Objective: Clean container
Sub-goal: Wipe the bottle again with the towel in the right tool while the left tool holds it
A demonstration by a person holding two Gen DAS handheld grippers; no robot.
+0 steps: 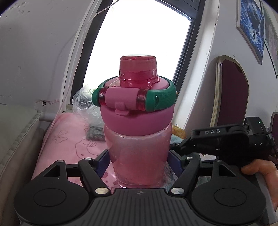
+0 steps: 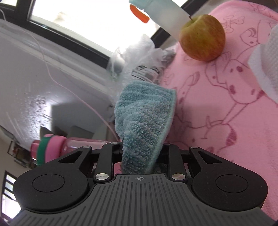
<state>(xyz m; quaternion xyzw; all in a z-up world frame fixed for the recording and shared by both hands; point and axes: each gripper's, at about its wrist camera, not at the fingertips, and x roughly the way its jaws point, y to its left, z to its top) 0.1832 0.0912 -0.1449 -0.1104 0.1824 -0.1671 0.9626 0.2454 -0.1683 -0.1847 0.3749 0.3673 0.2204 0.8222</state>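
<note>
A pink see-through bottle [image 1: 139, 153] with a pink lid and a green carry strap fills the middle of the left wrist view, held upright. My left gripper [image 1: 139, 163] is shut on its lower body, a blue pad on each side. In the right wrist view my right gripper [image 2: 141, 153] is shut on a fluffy teal cloth [image 2: 144, 118], which stands up between the fingers. The same bottle [image 2: 52, 146] shows at the lower left of that view, apart from the cloth. The right gripper's black body [image 1: 225, 142] and a hand [image 1: 260, 170] appear at the right of the left wrist view.
A pink printed blanket [image 2: 225, 104] covers the surface. On it lie an apple [image 2: 202, 37], a white spray bottle with an orange trigger [image 2: 165, 15], a crumpled clear plastic bag [image 1: 83, 102] and folded white fabric [image 2: 265, 66]. A window and a maroon chair back [image 1: 232, 93] stand behind.
</note>
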